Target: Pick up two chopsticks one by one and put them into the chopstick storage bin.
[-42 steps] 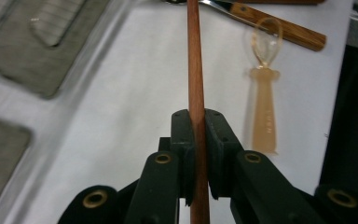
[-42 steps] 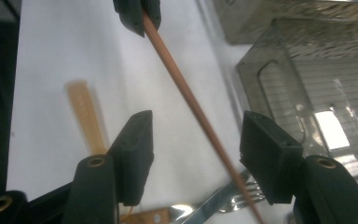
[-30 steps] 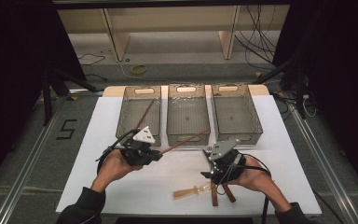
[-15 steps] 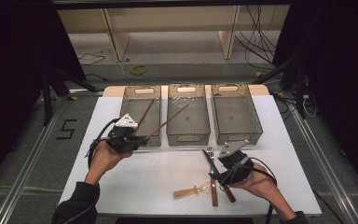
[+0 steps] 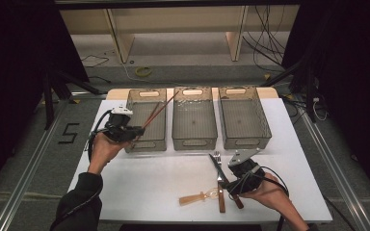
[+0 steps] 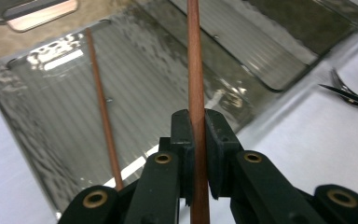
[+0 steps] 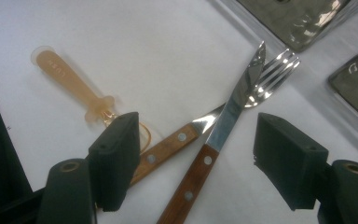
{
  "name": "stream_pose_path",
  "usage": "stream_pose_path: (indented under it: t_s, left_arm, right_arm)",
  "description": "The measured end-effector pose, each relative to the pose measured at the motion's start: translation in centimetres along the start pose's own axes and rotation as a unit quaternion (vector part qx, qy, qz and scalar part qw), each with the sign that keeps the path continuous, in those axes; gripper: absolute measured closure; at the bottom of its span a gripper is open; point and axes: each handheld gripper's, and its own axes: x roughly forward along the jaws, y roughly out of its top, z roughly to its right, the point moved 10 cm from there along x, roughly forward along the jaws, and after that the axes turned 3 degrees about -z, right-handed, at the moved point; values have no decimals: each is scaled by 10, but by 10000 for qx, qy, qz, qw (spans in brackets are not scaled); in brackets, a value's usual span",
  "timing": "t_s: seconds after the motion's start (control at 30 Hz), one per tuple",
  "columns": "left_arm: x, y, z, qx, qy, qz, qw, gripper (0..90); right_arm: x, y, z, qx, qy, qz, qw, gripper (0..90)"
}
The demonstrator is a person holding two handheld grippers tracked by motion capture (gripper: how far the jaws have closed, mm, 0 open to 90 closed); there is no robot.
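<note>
My left gripper (image 5: 136, 131) (image 6: 198, 122) is shut on a reddish wooden chopstick (image 5: 160, 109) (image 6: 195, 70). It holds the stick slanted over the left clear bin (image 5: 146, 144). A second chopstick (image 6: 101, 107) lies inside that bin. My right gripper (image 5: 227, 185) (image 7: 196, 154) is open, and its jaws have just been opening. They straddle a wood-handled knife (image 5: 220, 169) (image 7: 226, 126) without pressing on it. A wood-handled fork (image 5: 217, 156) (image 7: 272, 72) lies crossed under the knife. An amber translucent spoon (image 5: 195, 197) (image 7: 72, 81) lies beside them.
Three clear bins stand in a row at the table's far side; the middle bin (image 5: 194, 142) and the right bin (image 5: 244, 140) hold nothing I can see. The white tabletop (image 5: 164, 178) spreads in front of them. Cables trail from both grippers.
My left hand carried the chopstick from the table's middle leftward to the left bin. The right gripper stayed over the cutlery, shifting slightly toward the handles.
</note>
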Motion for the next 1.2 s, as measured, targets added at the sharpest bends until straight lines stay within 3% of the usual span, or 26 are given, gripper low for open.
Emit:
stream_pose_path:
  t_s: [0.13, 0.43, 0.77, 1.2]
  left_arm:
    - [4, 2, -13, -241, 72, -15, 9997, 827]
    - [10, 1, -33, -505, 194, -32, 9985, 827]
    - [20, -2, -46, -751, 307, -87, 9967, 827]
    - [35, -4, -53, -906, 458, -237, 9946, 827]
  right_arm:
    - [0, -2, -1, 51, 5, -22, 10000, 323]
    - [0, -5, -3, 26, 32, -56, 10000, 323]
    - [0, -7, -3, 178, 44, -81, 9998, 308]
    - [1, -7, -3, 137, 76, -72, 9999, 308]
